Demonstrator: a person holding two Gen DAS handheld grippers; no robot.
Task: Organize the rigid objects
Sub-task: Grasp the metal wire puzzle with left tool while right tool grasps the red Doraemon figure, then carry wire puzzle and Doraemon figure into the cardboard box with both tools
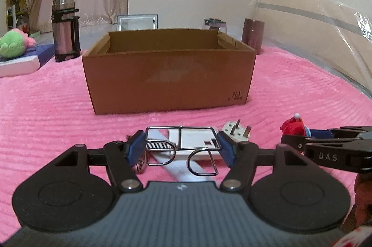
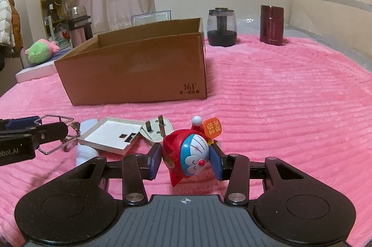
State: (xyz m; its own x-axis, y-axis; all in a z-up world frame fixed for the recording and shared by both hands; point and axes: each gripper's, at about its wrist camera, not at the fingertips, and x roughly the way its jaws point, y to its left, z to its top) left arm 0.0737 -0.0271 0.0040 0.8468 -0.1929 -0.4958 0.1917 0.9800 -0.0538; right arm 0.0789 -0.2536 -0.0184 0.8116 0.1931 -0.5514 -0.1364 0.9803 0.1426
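My left gripper (image 1: 180,149) is shut on a chrome wire holder (image 1: 181,144), its blue pads pressing the frame's two sides, and holds it just above the pink blanket (image 1: 58,112). Below it lie a flat white box (image 1: 197,139) and a white plug (image 1: 236,130). My right gripper (image 2: 186,161) is shut on a red and blue cartoon cat figure (image 2: 190,154) with an orange tag, low over the blanket. The open brown cardboard box (image 1: 167,68) stands straight beyond both grippers. From the right wrist view its inside (image 2: 130,40) shows nothing, though its floor is hidden.
A steel thermos (image 1: 65,28) stands at the back left and a picture frame (image 1: 137,22) behind the box. A dark glass jar (image 2: 221,27) and a maroon flask (image 2: 271,25) stand at the back right. A green plush (image 1: 11,42) lies far left. Clear plastic sheeting (image 1: 313,33) rises on the right.
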